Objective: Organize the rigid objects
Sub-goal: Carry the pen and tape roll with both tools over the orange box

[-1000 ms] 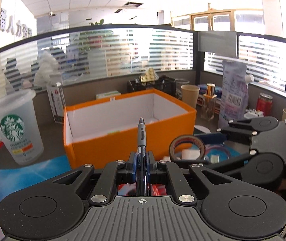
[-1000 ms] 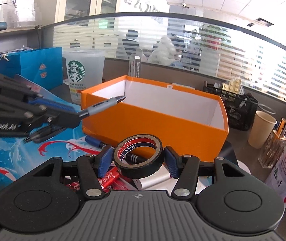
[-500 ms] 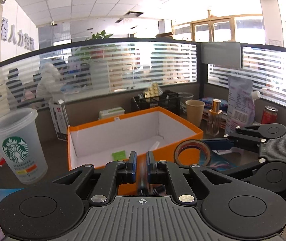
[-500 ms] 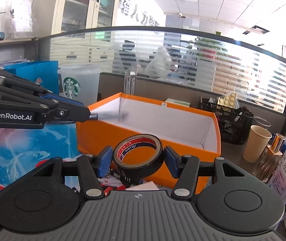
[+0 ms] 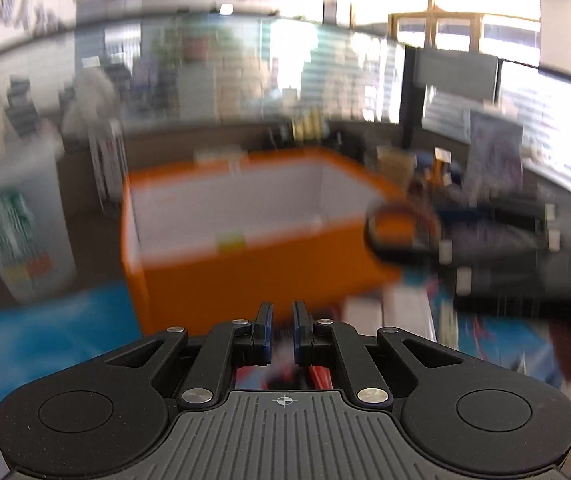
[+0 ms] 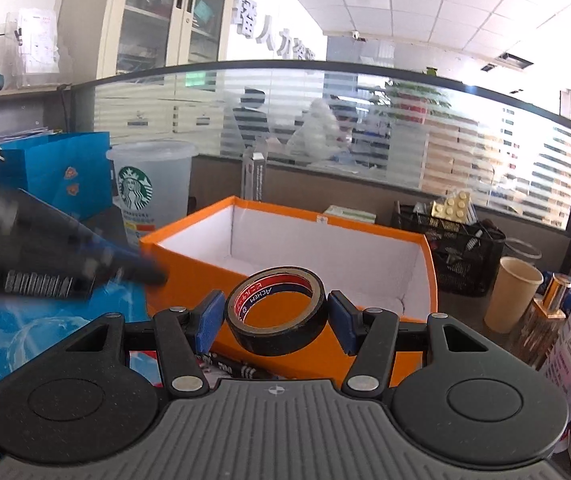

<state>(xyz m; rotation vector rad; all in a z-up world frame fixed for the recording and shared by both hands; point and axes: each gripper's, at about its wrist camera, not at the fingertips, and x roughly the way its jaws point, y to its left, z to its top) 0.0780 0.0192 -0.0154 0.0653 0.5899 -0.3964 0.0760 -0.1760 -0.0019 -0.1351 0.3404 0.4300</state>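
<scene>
The right tongs (image 6: 273,322) grip a black tape roll (image 6: 276,312) between their 2 blue pads, just in front of the orange box (image 6: 325,248). The left tongs (image 5: 282,330) show a narrow gap and nothing held, facing the box through heavy blur.

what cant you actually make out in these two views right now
- Left wrist view: motion blur smears everything beyond the left tongs; what lies in the orange box is unreadable.
- Left wrist view: whether anything sits in the narrow gap of the left tongs is unclear.
- Right wrist view: the tape roll held in the right tongs hides part of the box floor.
- Right wrist view: the left tongs are blurred, tip contents unreadable.
</scene>
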